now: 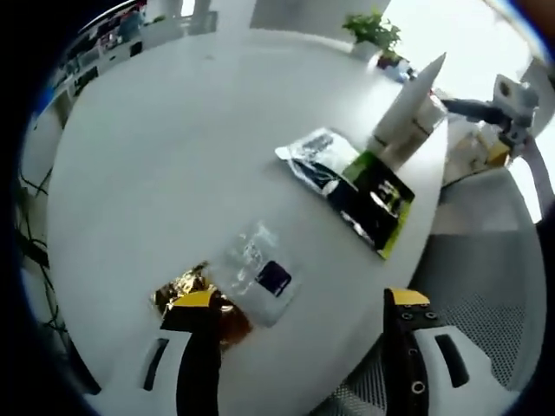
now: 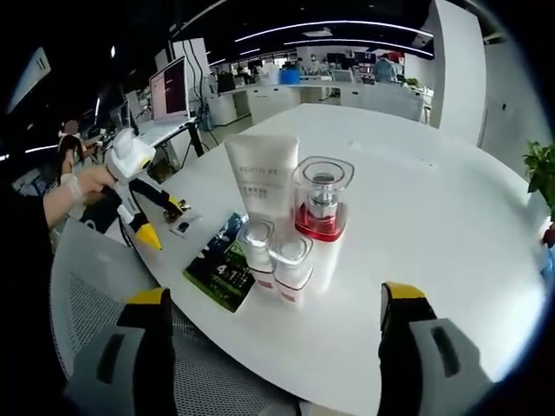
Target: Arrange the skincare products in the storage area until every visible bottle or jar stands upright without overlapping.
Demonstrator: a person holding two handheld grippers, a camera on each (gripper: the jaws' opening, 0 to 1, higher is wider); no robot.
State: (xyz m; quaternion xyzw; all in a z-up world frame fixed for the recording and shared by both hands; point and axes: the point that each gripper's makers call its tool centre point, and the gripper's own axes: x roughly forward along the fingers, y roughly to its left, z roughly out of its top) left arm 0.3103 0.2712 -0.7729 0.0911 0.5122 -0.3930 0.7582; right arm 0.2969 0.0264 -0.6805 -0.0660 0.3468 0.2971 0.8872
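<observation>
Upright near the white desk (image 2: 451, 225) edge, a white tube (image 2: 263, 178), a clear-capped red pump bottle (image 2: 322, 208) and 2 small jars (image 2: 276, 260) likely light, rigid, slick, best gripped mid-body; right tongs (image 2: 273, 316) and left tongs (image 1: 299, 316) gape wide, empty.

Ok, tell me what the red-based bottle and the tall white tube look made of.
Red-based bottle: seemingly clear glass or hard acrylic; see-through walls, glossy glints, a silvery pump inside.
Tall white tube: probably soft matte plastic; opaque, flat sealed top edge, little shine.
</observation>
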